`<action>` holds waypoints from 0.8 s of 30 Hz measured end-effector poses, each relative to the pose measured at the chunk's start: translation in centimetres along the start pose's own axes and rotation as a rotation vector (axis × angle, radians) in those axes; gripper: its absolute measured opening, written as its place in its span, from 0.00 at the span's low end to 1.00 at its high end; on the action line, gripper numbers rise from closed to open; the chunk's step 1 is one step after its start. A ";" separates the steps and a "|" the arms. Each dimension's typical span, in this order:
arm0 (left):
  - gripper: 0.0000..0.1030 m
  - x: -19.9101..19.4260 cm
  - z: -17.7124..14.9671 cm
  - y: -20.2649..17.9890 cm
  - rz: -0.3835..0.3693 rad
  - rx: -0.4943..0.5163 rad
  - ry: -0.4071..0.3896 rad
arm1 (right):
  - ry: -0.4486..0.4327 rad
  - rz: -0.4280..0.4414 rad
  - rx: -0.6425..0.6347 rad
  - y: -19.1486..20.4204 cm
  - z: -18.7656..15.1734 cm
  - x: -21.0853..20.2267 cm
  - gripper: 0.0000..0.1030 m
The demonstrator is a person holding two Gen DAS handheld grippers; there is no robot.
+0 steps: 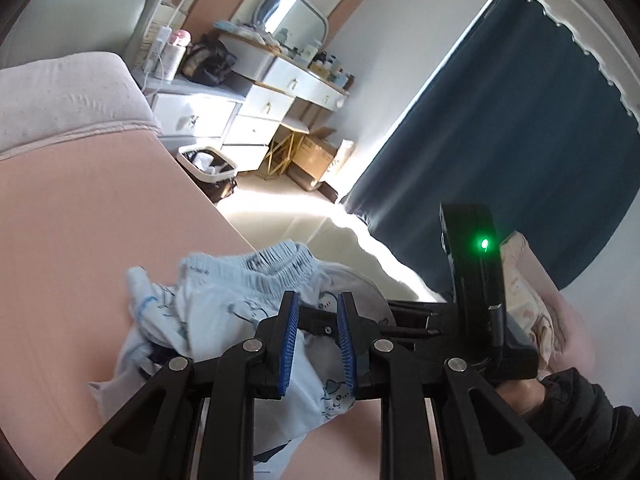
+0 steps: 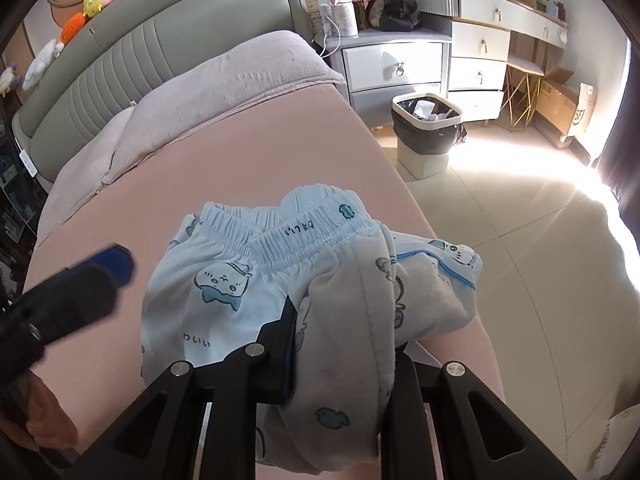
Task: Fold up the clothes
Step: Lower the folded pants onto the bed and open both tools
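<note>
A pair of light blue children's pants [image 2: 248, 280] with cartoon prints and an elastic waistband lies bunched on the pink bed [image 2: 200, 152]. It also shows in the left wrist view [image 1: 216, 292]. My right gripper [image 2: 340, 344] is shut on a thick fold of the pants; the cloth drapes over and hides its fingers. My left gripper [image 1: 318, 320] is open with blue pads, hovering just above the crumpled pants, holding nothing. It appears blurred at the left of the right wrist view [image 2: 112, 268]. The right gripper's body with a green light [image 1: 476, 280] sits to the right of my left gripper.
A pale pink pillow [image 2: 224, 92] lies at the head of the bed by a grey headboard [image 2: 140, 40]. A nightstand [image 2: 396, 64], a dressing table [image 2: 492, 20] and a lined trash bin [image 2: 426, 132] stand beside the bed. A dark curtain [image 1: 500, 140] hangs at the right.
</note>
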State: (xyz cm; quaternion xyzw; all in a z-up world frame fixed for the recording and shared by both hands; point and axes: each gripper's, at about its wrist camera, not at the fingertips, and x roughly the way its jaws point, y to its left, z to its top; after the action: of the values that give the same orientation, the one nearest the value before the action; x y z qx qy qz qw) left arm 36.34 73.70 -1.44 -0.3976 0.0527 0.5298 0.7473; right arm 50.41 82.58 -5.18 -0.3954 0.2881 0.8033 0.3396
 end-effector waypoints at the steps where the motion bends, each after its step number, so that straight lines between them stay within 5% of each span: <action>1: 0.17 0.6 -0.4 0.1 -0.005 -0.010 0.018 | 0.002 0.005 0.005 -0.2 0.0 0.1 0.16; 7: 0.17 2.7 -2.2 4.2 0.071 -0.125 0.068 | 0.012 -0.005 -0.008 -0.4 -0.4 0.3 0.16; 10: 0.17 2.8 -3.1 5.0 0.072 -0.148 0.085 | 0.014 -0.009 0.012 -1.0 -0.4 0.2 0.28; 13: 0.17 2.6 -3.4 4.5 0.082 -0.132 0.090 | 0.001 -0.068 0.016 -1.5 -0.5 -0.3 0.48; 24: 0.17 3.1 -3.4 3.9 0.098 -0.135 0.113 | -0.085 -0.340 0.024 -2.6 -0.6 -4.7 0.58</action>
State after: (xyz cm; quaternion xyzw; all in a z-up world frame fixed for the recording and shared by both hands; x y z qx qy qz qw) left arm 35.58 74.30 -7.39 -0.4734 0.0783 0.5448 0.6877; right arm 54.82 82.19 -2.15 -0.3998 0.2121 0.7468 0.4873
